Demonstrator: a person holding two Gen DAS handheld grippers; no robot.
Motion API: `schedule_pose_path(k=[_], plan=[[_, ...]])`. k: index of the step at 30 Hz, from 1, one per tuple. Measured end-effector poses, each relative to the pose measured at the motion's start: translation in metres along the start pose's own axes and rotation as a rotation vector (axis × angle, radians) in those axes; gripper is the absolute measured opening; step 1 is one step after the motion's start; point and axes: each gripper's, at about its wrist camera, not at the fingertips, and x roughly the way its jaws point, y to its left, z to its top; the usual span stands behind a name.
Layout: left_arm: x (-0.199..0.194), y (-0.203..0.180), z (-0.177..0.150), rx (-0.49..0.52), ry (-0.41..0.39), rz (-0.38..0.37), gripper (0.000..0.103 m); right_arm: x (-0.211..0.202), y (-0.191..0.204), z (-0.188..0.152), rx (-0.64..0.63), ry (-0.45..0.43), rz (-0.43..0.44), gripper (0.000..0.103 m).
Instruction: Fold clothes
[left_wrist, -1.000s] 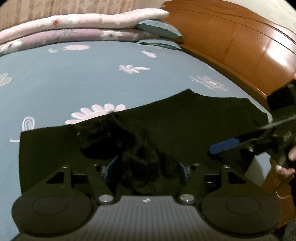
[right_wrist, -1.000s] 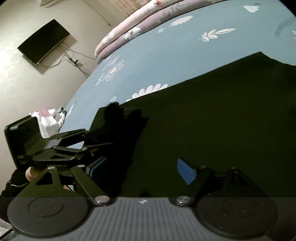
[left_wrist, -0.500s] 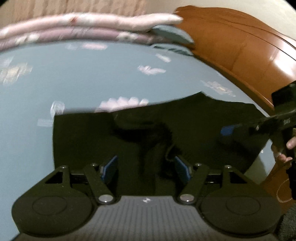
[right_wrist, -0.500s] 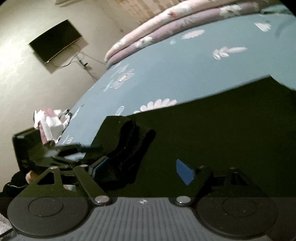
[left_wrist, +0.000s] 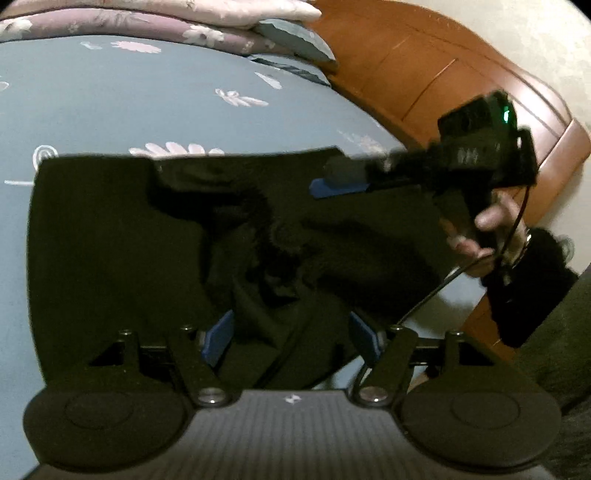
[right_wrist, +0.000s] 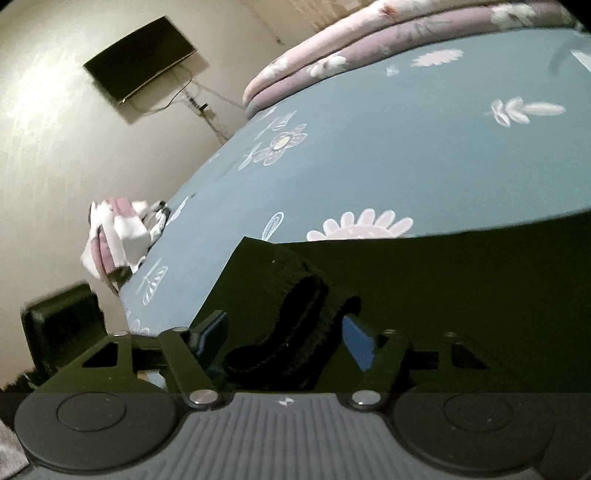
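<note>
— What sort of room is this?

— A bedroom in a home. There's a bed (right_wrist: 424, 147) under a blue-grey sheet printed with flowers, folded quilts (right_wrist: 388, 40) stacked along its far edge, and a curved wooden headboard (left_wrist: 443, 74).

— Anything else homely?

— A flat television (right_wrist: 140, 59) hangs on the plain wall, cables trailing below it.

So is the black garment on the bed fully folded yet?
Not yet. The black garment lies mostly flat, with a bunched, rumpled part at its near edge.

garment (left_wrist: 122, 236) on bed (left_wrist: 155, 103), quilts (right_wrist: 388, 40) behind it
</note>
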Motion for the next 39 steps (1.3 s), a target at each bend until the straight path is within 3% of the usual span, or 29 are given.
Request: schedule_pose_path(k=[2,7,11,12,13,14,18,22,33,39], plan=[[-0.013,0.005,0.009,0.003,-0.026,0.018,0.068,0.002,-0.002,0.009,-0.004,-0.001,-0.001,0.057],[-0.038,0.027,0.035,-0.018,-0.087,0.133,0.069,0.027,-0.007,0.034,-0.019,0.021,0.006,0.057],[-0.028,0.050,0.053,-0.089,-0.115,0.152,0.069,0.064,-0.003,0.039,-0.070,0.087,-0.015,0.056],[-0.020,0.054,0.055,-0.103,-0.110,0.166,0.069,0.071,-0.001,0.039,-0.088,0.106,-0.022,0.053],[-0.013,0.060,0.057,-0.117,-0.103,0.182,0.069,0.076,0.002,0.037,-0.110,0.125,-0.034,0.033],[-0.008,0.065,0.059,-0.132,-0.096,0.193,0.069,0.078,0.005,0.035,-0.132,0.143,-0.044,0.025],[0.001,0.079,0.060,-0.181,-0.098,0.199,0.069,0.071,0.007,0.028,-0.177,0.195,-0.069,0.024],[0.013,0.096,0.057,-0.243,-0.076,0.188,0.070,0.071,-0.003,0.027,-0.144,0.228,-0.068,0.023],[0.016,0.100,0.066,-0.206,-0.077,0.221,0.070,0.073,-0.010,0.039,-0.091,0.237,-0.049,0.024],[0.000,0.087,0.081,-0.170,-0.055,0.210,0.070,0.058,0.005,0.055,-0.118,0.202,-0.100,0.037]])
